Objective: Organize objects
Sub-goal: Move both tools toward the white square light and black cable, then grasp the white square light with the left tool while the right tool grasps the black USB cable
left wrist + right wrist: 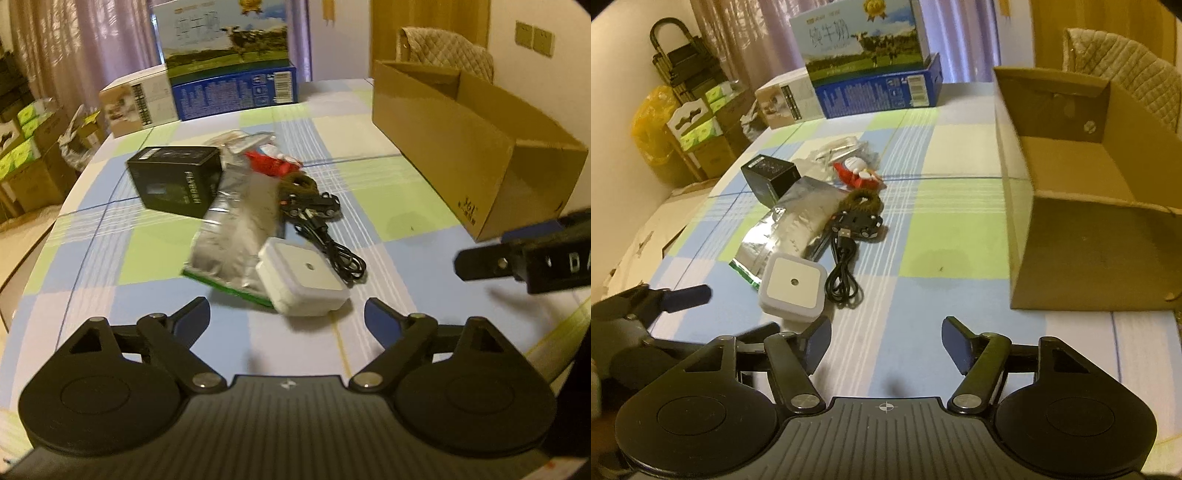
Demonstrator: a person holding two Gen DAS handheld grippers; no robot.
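A loose cluster of small things lies in the middle of the checked table (960, 229): a white square plug-in device (793, 287) at the near end, resting against a silver foil pouch (783, 229), with a coiled black cable (844, 273) just to its right. Behind these sit a small black toy car (857, 222), a brown fuzzy ring (862, 202), a red and white figure (857, 172), a black box (772, 178) and some clear packaging (842, 147). To the right, well apart from the cluster, stands an open cardboard box (1082, 258) with nothing visible inside it. At the far edge are stacked cartons, among them a milk carton (864, 48). The left tongs (286, 317) are spread wide just short of the white device, holding nothing; the right tongs (884, 339) are likewise spread and hold nothing, over bare cloth.
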